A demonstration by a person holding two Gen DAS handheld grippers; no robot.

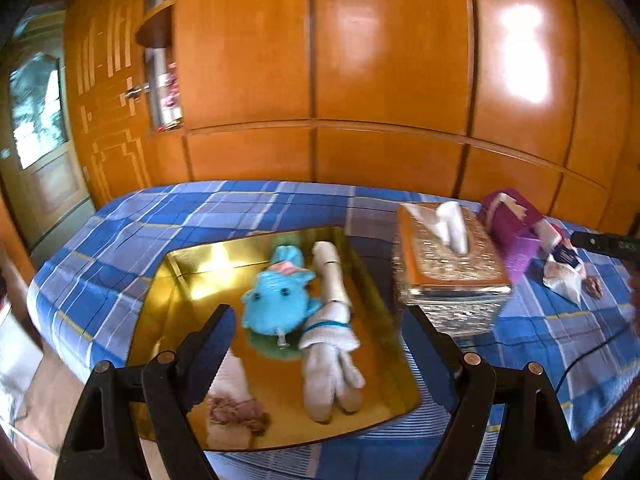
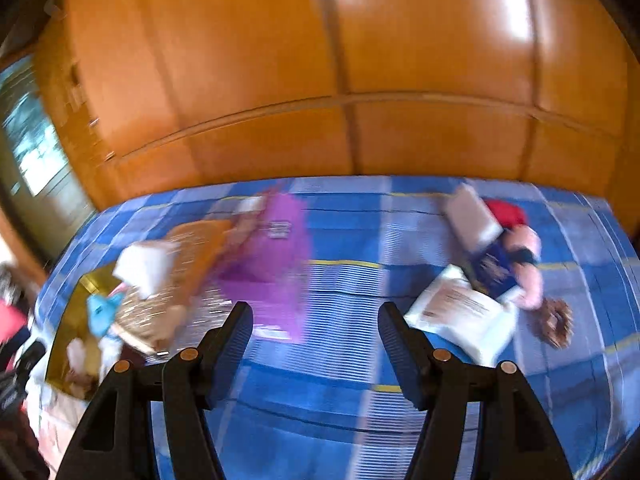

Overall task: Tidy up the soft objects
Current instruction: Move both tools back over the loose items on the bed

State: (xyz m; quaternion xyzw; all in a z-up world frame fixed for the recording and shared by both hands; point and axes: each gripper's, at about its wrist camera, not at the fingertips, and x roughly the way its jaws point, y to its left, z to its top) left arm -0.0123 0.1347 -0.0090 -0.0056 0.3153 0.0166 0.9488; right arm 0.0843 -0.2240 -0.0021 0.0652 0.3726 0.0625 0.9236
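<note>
Bed (image 1: pixel 168 216): blue plaid cover, filling the lower half of both views; wooden wardrobe (image 1: pixel 360 80) behind it on the far side.

Gold tray (image 1: pixel 188 280): shallow, shiny, on the left part of the bed. Holds three soft things already: blue plush toy (image 1: pixel 276 300) at centre; rolled white cloth (image 1: pixel 332 320) touching the toy's right side, long axis running near to far; a small brownish crumpled piece (image 1: pixel 240 416) at the near left corner.

Tissue box (image 1: pixel 448 268): ornate, just right of the tray, a tissue standing out of its slot.

Purple bag (image 2: pixel 276 248): beyond and right of the tissue box, blurred in the right wrist view.

Loose pile (image 2: pixel 492 272): far right of the bed, well apart from the tray. White packet nearest; dark blue item, pink soft piece and red piece behind it; brown fuzzy thing (image 2: pixel 554 322) at its right edge. Detail is smeared.

Left gripper (image 1: pixel 316 360): jaws spread wide, nothing between them, over the near edge of the tray.

Right gripper (image 2: pixel 316 344): jaws spread, nothing between them, above bare cover in the middle of the bed.

Judgement: what remains to sort lies in the right-hand pile. It sits to the right of and beyond the right gripper, which is the nearer of the two; the left would have to cross the tissue box. The pile's long axis appears to run diagonally from near left to far right.
</note>
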